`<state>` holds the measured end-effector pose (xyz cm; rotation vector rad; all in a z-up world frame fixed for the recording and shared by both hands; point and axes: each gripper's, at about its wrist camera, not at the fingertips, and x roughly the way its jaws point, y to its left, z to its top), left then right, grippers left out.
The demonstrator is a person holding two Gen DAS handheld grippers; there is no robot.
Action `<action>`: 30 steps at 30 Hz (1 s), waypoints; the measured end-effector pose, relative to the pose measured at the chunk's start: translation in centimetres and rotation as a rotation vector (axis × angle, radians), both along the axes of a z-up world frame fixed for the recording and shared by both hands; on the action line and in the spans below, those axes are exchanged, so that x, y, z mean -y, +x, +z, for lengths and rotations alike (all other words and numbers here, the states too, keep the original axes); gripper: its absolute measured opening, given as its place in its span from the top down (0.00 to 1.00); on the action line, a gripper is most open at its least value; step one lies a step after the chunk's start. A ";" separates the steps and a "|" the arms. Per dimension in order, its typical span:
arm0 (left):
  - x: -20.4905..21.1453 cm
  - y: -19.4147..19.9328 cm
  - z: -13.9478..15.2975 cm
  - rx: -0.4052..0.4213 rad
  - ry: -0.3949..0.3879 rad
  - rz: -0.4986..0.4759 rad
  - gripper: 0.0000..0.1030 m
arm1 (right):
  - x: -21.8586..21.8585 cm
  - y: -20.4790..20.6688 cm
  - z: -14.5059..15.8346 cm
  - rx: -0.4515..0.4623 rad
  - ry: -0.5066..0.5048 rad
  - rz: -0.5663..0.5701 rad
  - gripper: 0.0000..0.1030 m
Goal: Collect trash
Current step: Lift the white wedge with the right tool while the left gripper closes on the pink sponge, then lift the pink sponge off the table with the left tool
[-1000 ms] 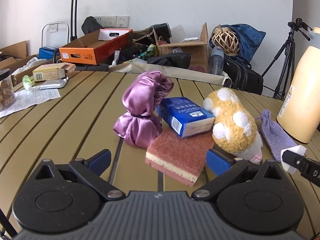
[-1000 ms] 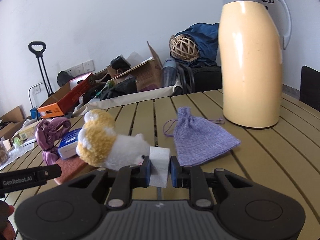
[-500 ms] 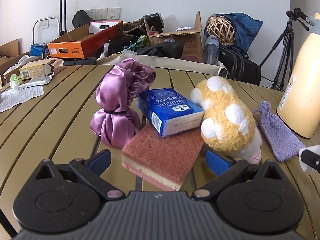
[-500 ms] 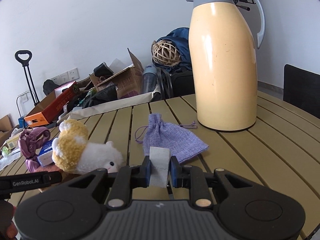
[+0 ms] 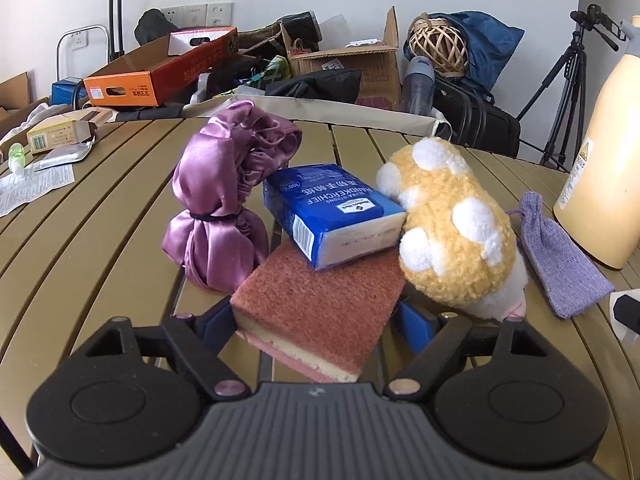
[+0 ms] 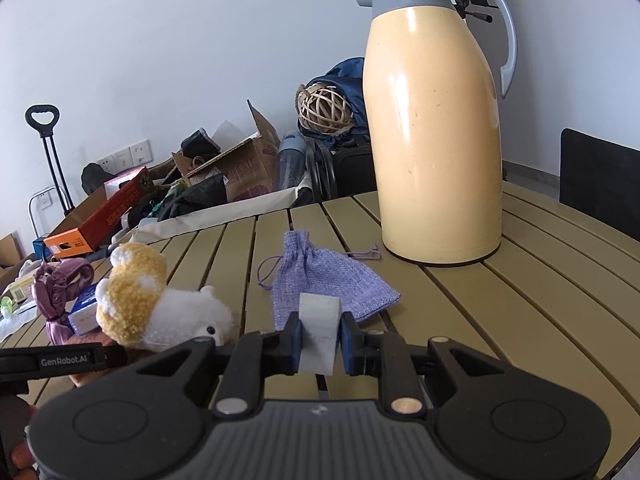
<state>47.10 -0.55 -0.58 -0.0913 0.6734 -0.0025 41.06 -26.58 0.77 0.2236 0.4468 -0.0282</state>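
Closing in, the left gripper (image 5: 316, 322) has slid forward and its jaws have just been narrowing around the sponge (image 5: 320, 308), which now lies between them on the slatted table (image 5: 100, 216), long axis running near-left to far-right under the tissue pack (image 5: 332, 208). Pads look just beside its ends, not clearly pressing. Right gripper (image 6: 319, 338) pinches a white paper scrap (image 6: 318, 332).

A cluttered storeroom or makeshift recording room: a slatted desk (image 5: 100, 216) stands before a white wall, behind its far edge lie open cardboard boxes (image 5: 352, 60), bags (image 5: 476, 44) and a camera tripod (image 5: 568, 92); wall sockets (image 5: 196, 14) show above.
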 end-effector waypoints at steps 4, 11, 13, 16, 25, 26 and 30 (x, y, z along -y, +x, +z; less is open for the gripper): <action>0.0 -0.3 0.1 -0.001 -0.005 0.002 0.20 | -0.2 -0.2 0.2 0.006 0.002 0.005 0.82; -0.6 -1.8 1.2 0.036 -0.004 0.020 0.21 | -0.2 -0.3 0.3 0.012 0.013 0.014 0.82; -0.6 -2.4 1.7 0.047 0.001 0.018 0.22 | -0.3 -0.4 0.4 0.014 0.016 0.018 0.82; -0.6 -3.1 2.2 0.059 0.007 0.015 0.22 | -0.5 -0.5 0.5 0.019 0.019 0.025 0.82; -1.3 -5.9 3.8 0.117 0.014 0.000 0.22 | -1.2 -1.4 0.7 0.032 0.024 0.050 0.82; -1.4 -6.3 3.9 0.121 0.012 -0.001 0.22 | -1.2 -1.6 0.8 0.033 0.023 0.054 0.82; -1.8 -7.8 4.4 0.155 0.007 0.003 0.22 | -1.6 -2.4 1.0 0.042 0.021 0.069 0.82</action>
